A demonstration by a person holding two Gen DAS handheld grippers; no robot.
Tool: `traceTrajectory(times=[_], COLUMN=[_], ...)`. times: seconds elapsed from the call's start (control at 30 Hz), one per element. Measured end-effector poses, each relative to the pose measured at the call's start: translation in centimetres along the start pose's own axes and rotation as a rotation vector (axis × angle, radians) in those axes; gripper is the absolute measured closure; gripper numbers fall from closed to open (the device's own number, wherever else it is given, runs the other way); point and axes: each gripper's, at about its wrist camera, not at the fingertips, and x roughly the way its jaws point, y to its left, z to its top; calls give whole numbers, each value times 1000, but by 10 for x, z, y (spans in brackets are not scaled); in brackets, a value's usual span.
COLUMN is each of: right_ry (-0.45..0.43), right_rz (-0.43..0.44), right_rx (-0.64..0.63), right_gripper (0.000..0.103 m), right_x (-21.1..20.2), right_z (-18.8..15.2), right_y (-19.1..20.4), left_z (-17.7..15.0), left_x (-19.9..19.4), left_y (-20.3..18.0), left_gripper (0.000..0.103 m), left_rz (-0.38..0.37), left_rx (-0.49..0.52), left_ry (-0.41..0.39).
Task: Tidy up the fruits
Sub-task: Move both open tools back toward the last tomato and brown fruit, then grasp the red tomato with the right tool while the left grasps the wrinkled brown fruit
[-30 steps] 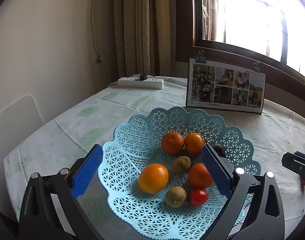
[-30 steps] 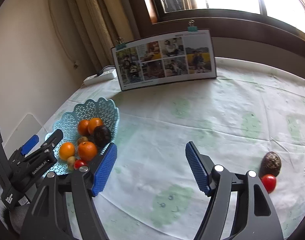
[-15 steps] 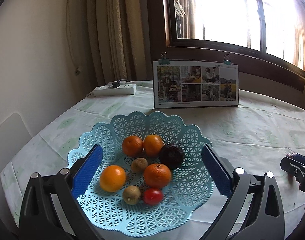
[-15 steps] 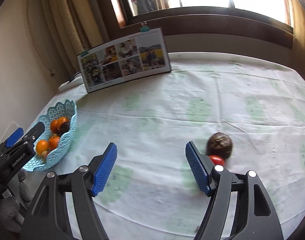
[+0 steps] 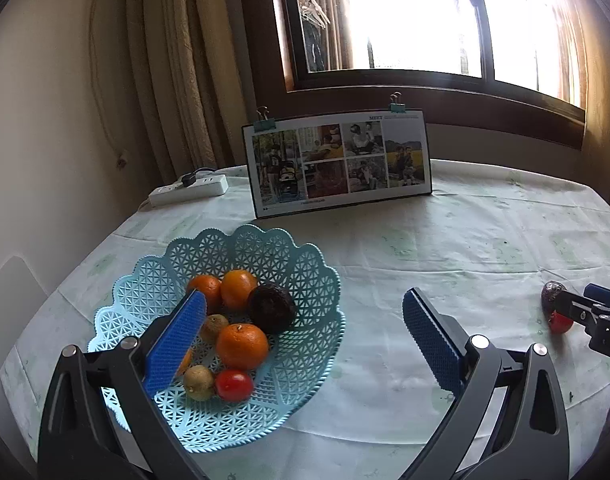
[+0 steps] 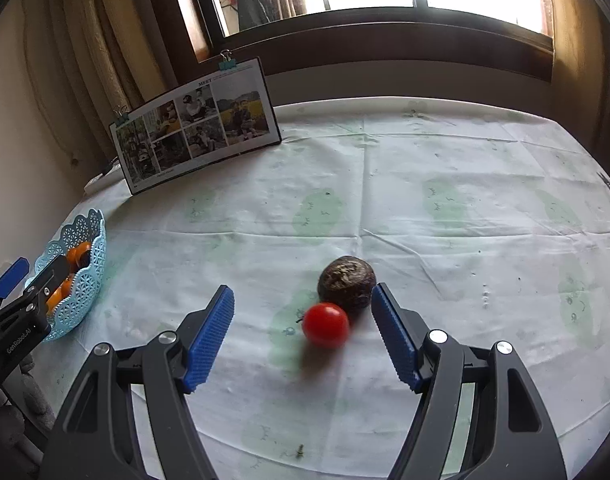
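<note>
With two fruits left out on the tablecloth (image 6: 425, 168), rough notes for the pickup:

Step in hand: probably grabbing the cherry tomato (image 6: 326, 324), the closest piece to the right gripper (image 6: 303, 318).

Where it sits: on the cloth, touching the front of a dark wrinkly fruit (image 6: 347, 283), maybe a passion fruit, hard to say. Both well apart from the blue lattice basket (image 6: 91, 264) off to the left.

Right tongs: spread wide, nothing between the blue pads (image 6: 211, 336), tomato roughly centred in the gap but a bit further out than the tips.

Left tongs: left gripper (image 5: 305, 344) also spread and empty, hovering by the basket, which holds oranges (image 5: 242, 346), small brown fruits (image 5: 199, 382), another cherry tomato and another dark fruit.

Doing it well: push forward and lower so pads bracket only the tomato, not the dark fruit behind. Close gently, soft skin, round, likely to roll or squirt out.

Watch out: right pad sits near the dark fruit, easy to nudge.
</note>
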Motion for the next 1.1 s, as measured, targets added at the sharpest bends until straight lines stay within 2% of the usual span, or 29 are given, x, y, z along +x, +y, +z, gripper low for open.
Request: traceTrajectory(times=[0.1,0.23,0.4,0.47,0.73,0.93,1.1], right_ry=[16,65,74,89,121,104,57], right_rz=[-19,8,46,50,51,73,44], right_rx=[24,83,39,14,-12,11,70], right_gripper=[32,32,34,48,74,75,75], right_x=[-1,3,5,8,25,13,-3], right_z=[-6,-13,-13,-12,-12,-11,-7], right_y=[-18,-37,-26,-19,-13,-27,-56], left_z=[0,1,2,2,2,3,5], left_x=[-3,-2,0,-1,1,8,13], left_y=[-13,-28,-43,-48,-55,-67,-88], left_gripper=[3,3,3,3,3,3,3], left_rz=[-11,-34,-61,-65,-89,-138,-195], left_rx=[32,51,74,87,93,108,138], left_ry=[-4,-1,6,2,20,51,79])
